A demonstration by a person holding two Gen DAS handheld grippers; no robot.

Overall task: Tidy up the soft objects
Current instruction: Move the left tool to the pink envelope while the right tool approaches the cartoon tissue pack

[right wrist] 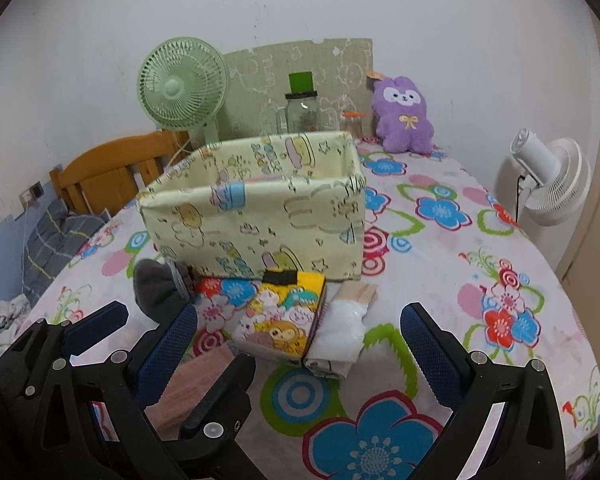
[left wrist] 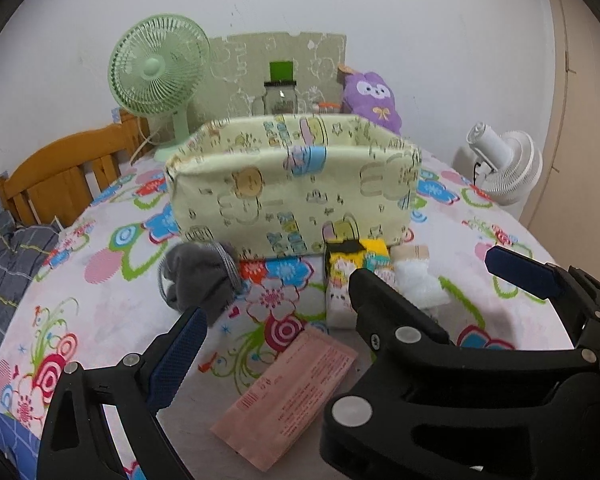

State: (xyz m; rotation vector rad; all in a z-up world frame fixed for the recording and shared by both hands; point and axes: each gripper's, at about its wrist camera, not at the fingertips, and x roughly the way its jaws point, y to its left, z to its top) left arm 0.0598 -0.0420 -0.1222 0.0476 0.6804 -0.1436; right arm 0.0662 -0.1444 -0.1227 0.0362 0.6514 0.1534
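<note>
A pale yellow cartoon-print fabric bin [left wrist: 292,196] [right wrist: 256,220] stands open-topped on the flowered sheet. Along its near side lie a grey fuzzy bundle [left wrist: 198,276] [right wrist: 156,288], a yellow cartoon-print soft pack [left wrist: 342,276] [right wrist: 284,316] and a white roll with a beige band [left wrist: 418,276] [right wrist: 340,328]. A flat pink packet [left wrist: 288,396] lies nearer me. My left gripper [left wrist: 300,316] is open, its left pad beside the grey bundle. My right gripper [right wrist: 300,312] is open just short of the yellow pack and white roll. The two grippers overlap, and neither holds anything.
A purple plush [left wrist: 374,96] [right wrist: 404,120] sits at the back by a green cardboard sheet and a glass jar [right wrist: 302,112]. A green fan [right wrist: 180,88] stands back left and a white fan [right wrist: 548,180] on the right. A wooden headboard [left wrist: 60,176] and grey plaid bedding [left wrist: 8,264] are on the left.
</note>
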